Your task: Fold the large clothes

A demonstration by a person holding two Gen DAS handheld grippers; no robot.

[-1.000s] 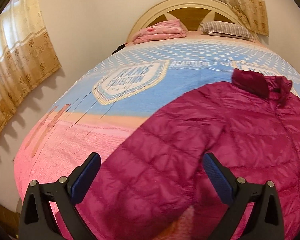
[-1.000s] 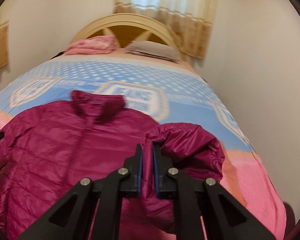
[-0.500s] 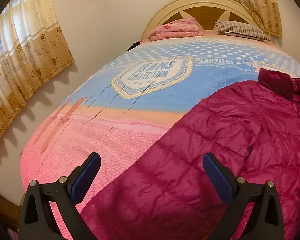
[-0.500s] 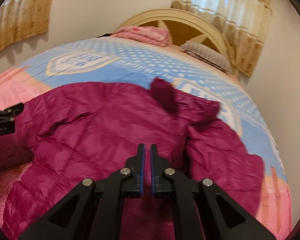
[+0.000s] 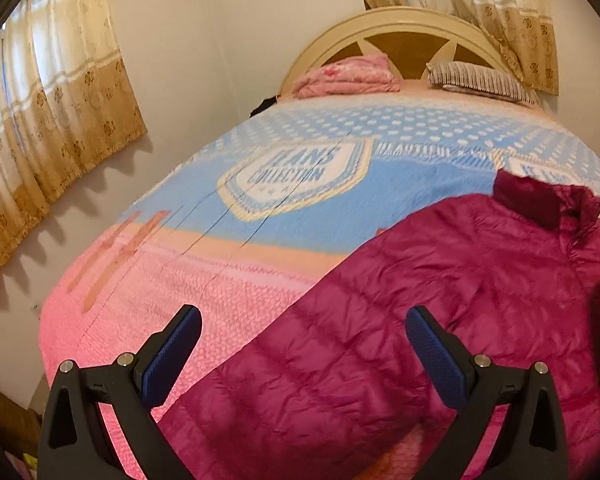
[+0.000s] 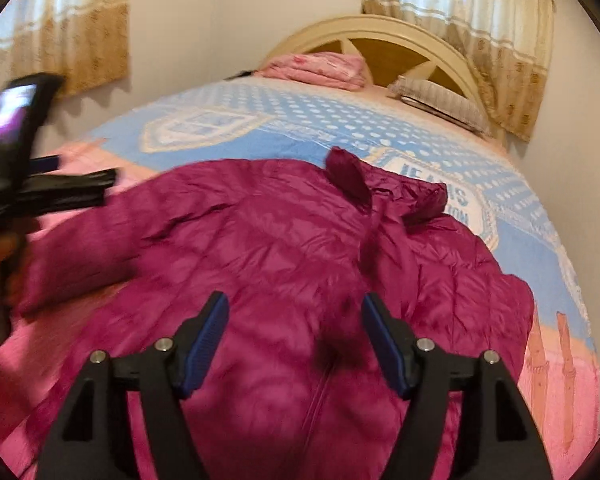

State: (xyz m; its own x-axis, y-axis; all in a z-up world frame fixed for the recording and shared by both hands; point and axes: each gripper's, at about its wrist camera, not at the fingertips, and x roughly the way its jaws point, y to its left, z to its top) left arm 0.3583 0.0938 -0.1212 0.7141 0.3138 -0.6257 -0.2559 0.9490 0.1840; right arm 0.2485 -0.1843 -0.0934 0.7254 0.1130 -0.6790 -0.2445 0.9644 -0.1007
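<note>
Magenta quilted puffer jacket: spread across the pink-and-blue patterned bedspread, filling the lower centre of the right wrist frame. Right claw: jaws just parted, over the jacket's front, gripping nothing. Left claw: spread wide, empty, at the jacket's sleeve edge, lower frame.

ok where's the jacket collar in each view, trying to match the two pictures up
Left wrist view: the jacket collar stands at the right, above the middle, at the top of the magenta jacket.
Right wrist view: the collar sits just right of centre, above the middle.
Shared landmark: the striped pillow against the arched headboard, upper right in both views.
</note>
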